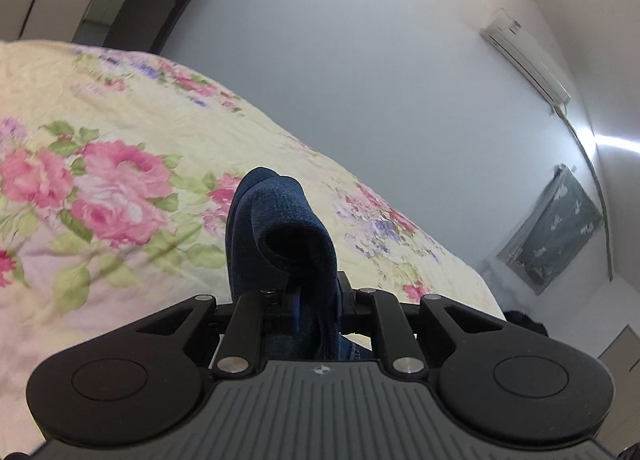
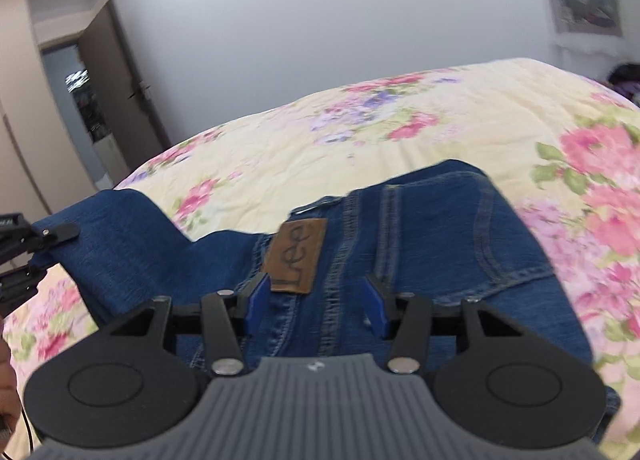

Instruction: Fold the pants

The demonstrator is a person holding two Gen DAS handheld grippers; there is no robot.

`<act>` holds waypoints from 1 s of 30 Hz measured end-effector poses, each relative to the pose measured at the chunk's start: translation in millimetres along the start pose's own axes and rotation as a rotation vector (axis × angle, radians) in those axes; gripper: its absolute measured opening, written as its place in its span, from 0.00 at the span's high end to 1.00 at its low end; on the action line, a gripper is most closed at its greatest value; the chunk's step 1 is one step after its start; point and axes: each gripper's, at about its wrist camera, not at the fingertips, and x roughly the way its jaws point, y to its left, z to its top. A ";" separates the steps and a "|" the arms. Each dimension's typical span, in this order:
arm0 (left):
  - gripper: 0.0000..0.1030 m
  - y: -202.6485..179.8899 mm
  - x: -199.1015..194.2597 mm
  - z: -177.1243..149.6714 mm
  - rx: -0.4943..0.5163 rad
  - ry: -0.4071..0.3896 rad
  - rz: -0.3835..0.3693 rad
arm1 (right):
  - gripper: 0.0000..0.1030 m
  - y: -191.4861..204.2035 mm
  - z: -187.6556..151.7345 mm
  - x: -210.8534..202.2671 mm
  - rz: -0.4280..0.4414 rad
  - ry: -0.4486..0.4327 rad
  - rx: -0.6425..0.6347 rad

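Beneath both my grippers I see the cream floral bedspread point(image 1: 120, 131), a pale blue-grey wall point(image 1: 360, 59) beyond. My left gripper point(image 1: 308, 300) clamps a blue denim jeans point(image 2: 440, 227) fold; my right gripper point(image 2: 314, 300) straddles the waistband, jaws half-spread.

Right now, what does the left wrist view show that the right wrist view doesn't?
Only the left wrist view: the left tool shut on a bunched fold of the jeans, and a wall air conditioner. Only the right wrist view: the leather waistband patch between the right tool's spread fingers, a back pocket, a door. Both: the floral bedspread.
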 end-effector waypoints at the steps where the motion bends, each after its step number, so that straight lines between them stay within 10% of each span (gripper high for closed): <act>1: 0.84 -12.0 1.0 -1.9 0.051 -0.002 -0.008 | 0.54 -6.6 1.3 -3.6 -0.014 -0.003 0.024; 15: 0.85 -178.5 13.8 -96.6 0.700 0.015 -0.215 | 0.54 -87.1 16.2 -58.1 -0.280 -0.110 0.205; 22: 0.83 -215.0 48.7 -174.0 0.910 0.217 -0.255 | 0.54 -126.3 10.1 -68.6 -0.358 -0.109 0.351; 30: 0.29 -192.3 32.5 -193.4 0.975 0.372 -0.329 | 0.54 -141.1 8.1 -60.4 -0.273 -0.106 0.429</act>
